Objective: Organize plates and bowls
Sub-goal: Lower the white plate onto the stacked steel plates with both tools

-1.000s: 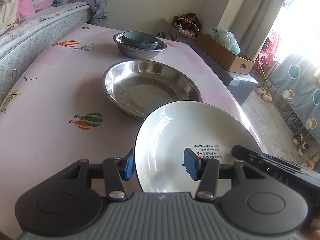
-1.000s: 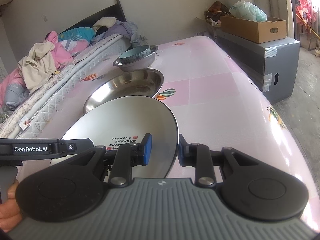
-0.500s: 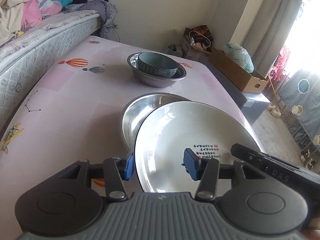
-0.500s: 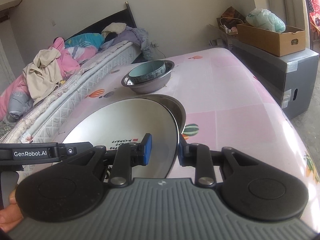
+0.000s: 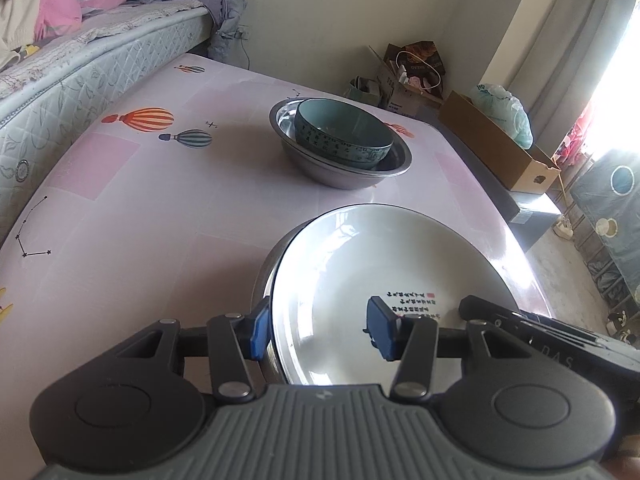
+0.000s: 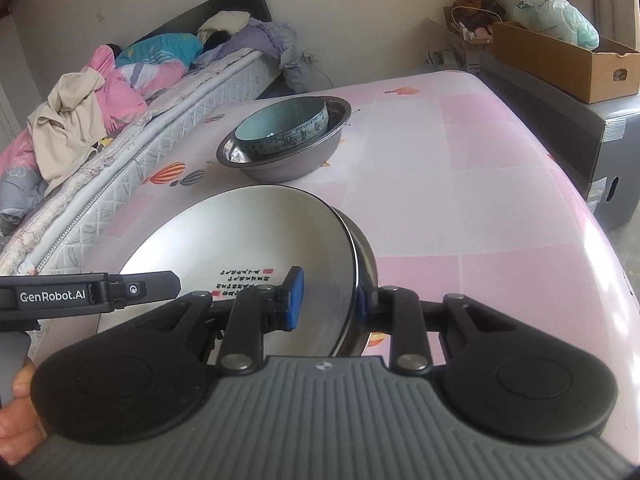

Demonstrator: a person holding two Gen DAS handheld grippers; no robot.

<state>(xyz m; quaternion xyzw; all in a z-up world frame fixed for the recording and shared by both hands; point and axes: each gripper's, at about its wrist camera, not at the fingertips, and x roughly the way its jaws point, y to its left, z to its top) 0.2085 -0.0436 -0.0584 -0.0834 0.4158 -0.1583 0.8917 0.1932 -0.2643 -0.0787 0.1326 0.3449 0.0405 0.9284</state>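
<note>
A white plate (image 5: 384, 284) with dark writing lies nested in a steel plate (image 5: 262, 280), whose rim peeks out beneath; both show in the right wrist view too, white plate (image 6: 248, 240), steel rim (image 6: 366, 256). My left gripper (image 5: 320, 334) is open, its fingers straddling the plates' left rim. My right gripper (image 6: 328, 300) has opened; its fingers stand apart on either side of the right rim. Farther back a teal bowl (image 5: 344, 132) sits inside a steel bowl (image 5: 340, 168), also in the right wrist view (image 6: 280, 128).
The pink tablecloth with balloon prints (image 5: 140, 184) covers the table. A mattress with piled clothes (image 6: 100, 120) runs along its left side. A cardboard box (image 6: 568, 60) on a grey cabinet stands past the right edge.
Both grippers carried the white plate forward and set it into the steel plate. The right gripper's jaws have spread off the white plate's rim.
</note>
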